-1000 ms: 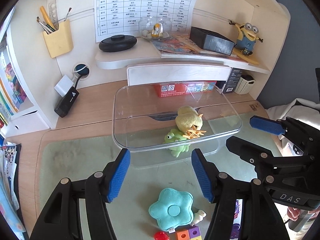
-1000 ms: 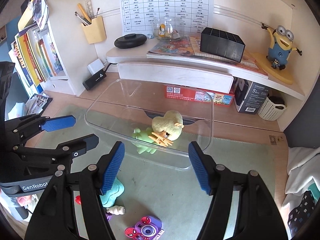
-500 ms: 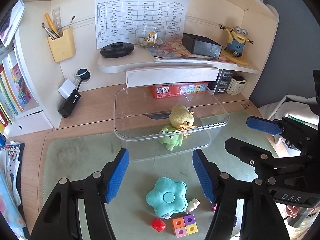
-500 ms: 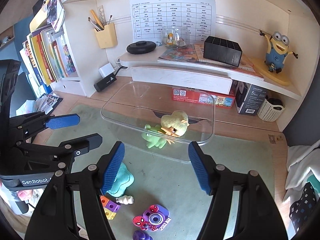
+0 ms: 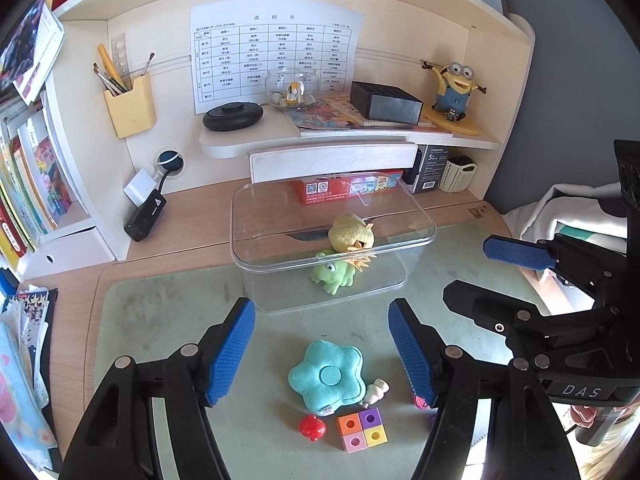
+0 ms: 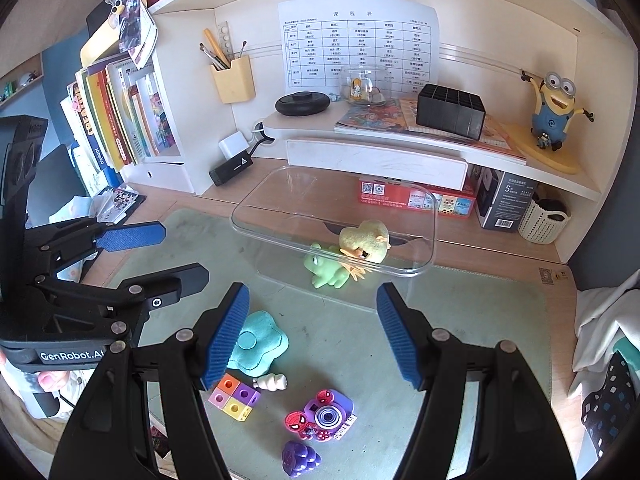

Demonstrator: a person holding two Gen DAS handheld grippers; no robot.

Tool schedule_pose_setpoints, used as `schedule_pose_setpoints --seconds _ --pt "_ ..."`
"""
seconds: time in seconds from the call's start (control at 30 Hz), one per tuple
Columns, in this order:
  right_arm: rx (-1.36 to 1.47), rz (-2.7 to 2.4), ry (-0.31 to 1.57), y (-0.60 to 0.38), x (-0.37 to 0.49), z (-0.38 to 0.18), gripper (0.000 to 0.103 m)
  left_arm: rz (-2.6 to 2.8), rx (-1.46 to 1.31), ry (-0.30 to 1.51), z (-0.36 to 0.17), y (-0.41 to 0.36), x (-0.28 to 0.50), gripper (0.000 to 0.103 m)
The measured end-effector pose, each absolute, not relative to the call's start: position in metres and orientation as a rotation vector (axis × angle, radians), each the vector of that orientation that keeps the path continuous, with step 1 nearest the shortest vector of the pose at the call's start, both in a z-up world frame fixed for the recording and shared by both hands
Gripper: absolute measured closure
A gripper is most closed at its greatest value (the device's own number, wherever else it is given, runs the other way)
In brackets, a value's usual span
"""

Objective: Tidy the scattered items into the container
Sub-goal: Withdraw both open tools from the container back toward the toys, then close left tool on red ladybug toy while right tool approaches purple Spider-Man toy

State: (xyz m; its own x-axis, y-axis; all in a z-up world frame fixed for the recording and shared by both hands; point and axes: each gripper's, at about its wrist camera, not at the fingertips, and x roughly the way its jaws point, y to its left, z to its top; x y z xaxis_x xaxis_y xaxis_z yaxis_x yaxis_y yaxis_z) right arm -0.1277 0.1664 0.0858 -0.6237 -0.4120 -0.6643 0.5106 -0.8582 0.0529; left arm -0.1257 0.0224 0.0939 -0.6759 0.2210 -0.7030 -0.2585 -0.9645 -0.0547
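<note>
Nearest, the left hand-held gripper (image 5: 322, 350) has just been opening; its blue-padded jaws stand apart with nothing between them. Beside it the right hand-held gripper (image 6: 312, 336) also gapes empty. Both hover above a pale green mat (image 5: 172, 320) on the wooden bench (image 5: 192, 216). Scattered on the mat lie a teal flower-shaped plush cushion (image 5: 327, 376), a small white figurine (image 5: 376, 391), a red round toy (image 5: 312, 427), a four-coloured block of cubes (image 5: 362, 429), a purple toy camera (image 6: 322, 414) and a purple grape-shaped toy (image 6: 300, 458). Farther back stands the clear plastic rectangular container (image 5: 280, 276), holding a green rubber frog (image 5: 334, 276) and a yellow plush chick (image 5: 351, 234) resting against it.
</note>
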Motion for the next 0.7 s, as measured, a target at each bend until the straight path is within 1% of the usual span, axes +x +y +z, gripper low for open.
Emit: schedule_pose_setpoints --seconds 0.33,0.7 --pt "0.968 -2.405 0.161 0.168 -0.115 0.077 0.038 2.625 -1.133 0.053 0.084 0.021 -0.117 0.036" --pt "1.021 -2.371 0.112 0.172 -0.113 0.064 0.031 2.572 -1.209 0.045 0.065 0.021 -0.117 0.036"
